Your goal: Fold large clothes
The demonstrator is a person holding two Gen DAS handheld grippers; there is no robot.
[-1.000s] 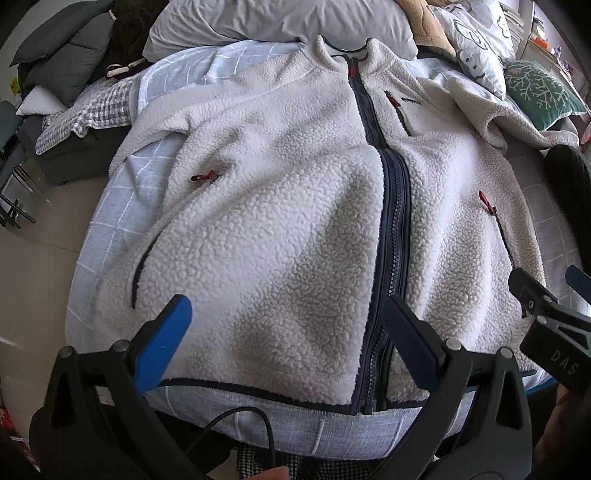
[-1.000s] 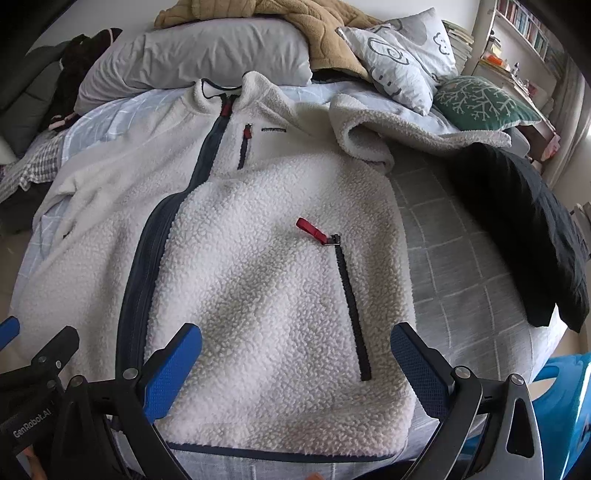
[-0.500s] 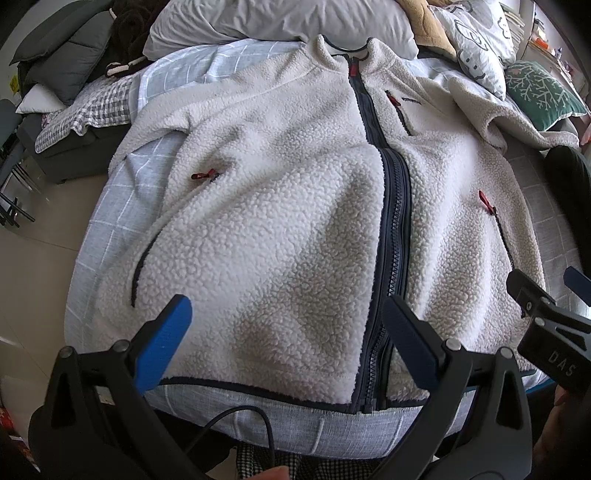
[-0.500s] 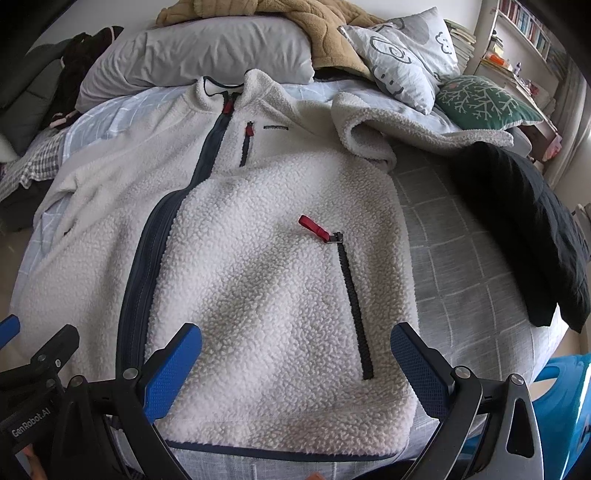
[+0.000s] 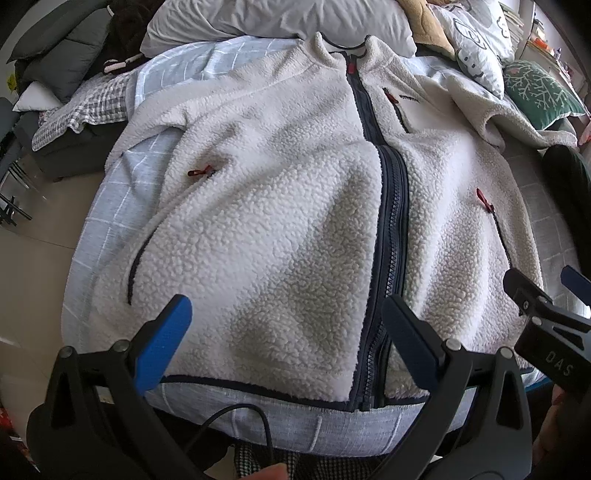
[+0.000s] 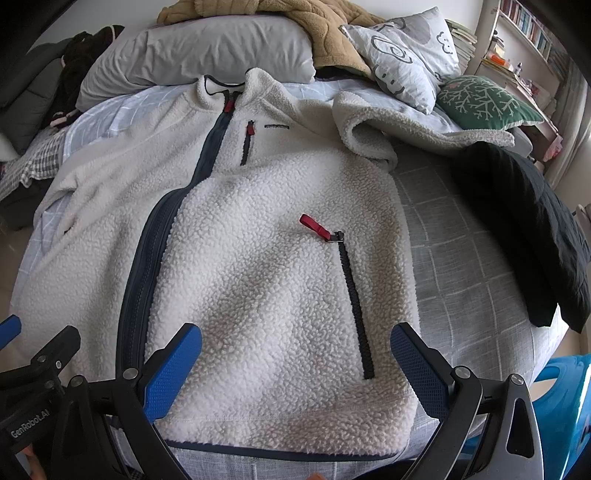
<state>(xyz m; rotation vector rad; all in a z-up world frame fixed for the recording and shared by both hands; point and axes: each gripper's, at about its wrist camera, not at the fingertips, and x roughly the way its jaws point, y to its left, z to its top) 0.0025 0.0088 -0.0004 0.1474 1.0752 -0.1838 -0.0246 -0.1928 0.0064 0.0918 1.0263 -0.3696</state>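
A large white fleece jacket [image 5: 280, 206] with a navy front zipper and red pulls lies flat, front up, on the bed; it also shows in the right wrist view [image 6: 266, 266]. Its right sleeve [image 6: 406, 125] is bunched up toward the pillows. My left gripper [image 5: 288, 332] is open and empty above the hem left of the zipper. My right gripper [image 6: 295, 362] is open and empty above the hem by the side pocket zipper [image 6: 354, 302]. Each gripper shows at the edge of the other's view.
The bed has a grey checked sheet [image 6: 461, 266]. A black garment [image 6: 524, 221] lies at the right edge. Pillows [image 6: 207, 51], a tan blanket [image 6: 314, 22] and a green cushion [image 6: 484, 99] lie at the head. A checked cloth [image 5: 88, 107] lies left. A blue stool [image 6: 565, 398] stands lower right.
Both views have shifted very slightly, with the jacket sitting a touch lower in frame. Both grippers stay open and empty.
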